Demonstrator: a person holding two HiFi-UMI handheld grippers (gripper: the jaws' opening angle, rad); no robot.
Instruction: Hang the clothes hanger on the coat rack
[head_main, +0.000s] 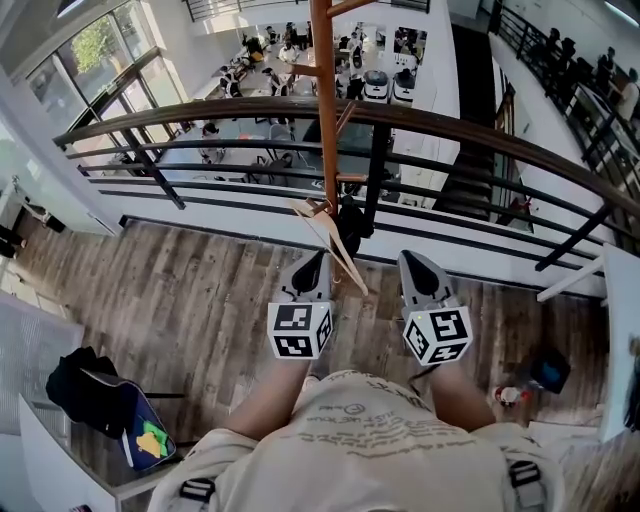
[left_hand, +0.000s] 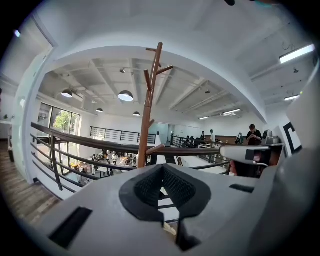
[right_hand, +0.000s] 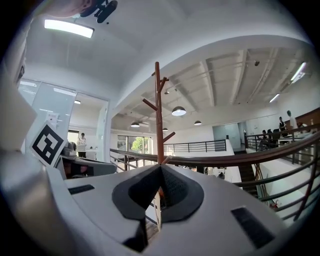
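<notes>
The brown wooden coat rack (head_main: 322, 100) stands at the balcony railing, straight ahead of me. A pale wooden clothes hanger (head_main: 335, 245) hangs slanted at the pole, its top near a low peg and its lower arm pointing toward me. My left gripper (head_main: 316, 258) is just left of the hanger and my right gripper (head_main: 412, 258) lies further right, apart from it. Both have their jaws together at the tips. In the left gripper view the rack (left_hand: 149, 105) rises above the gripper (left_hand: 161, 167). In the right gripper view a strip of the hanger (right_hand: 156, 210) shows below the gripper (right_hand: 161, 167).
A dark curved railing (head_main: 480, 135) runs across behind the rack, with an open hall far below. A black bag (head_main: 95, 400) lies on the wooden floor at the left. A white table edge (head_main: 622, 330) and small items (head_main: 545, 370) are at the right.
</notes>
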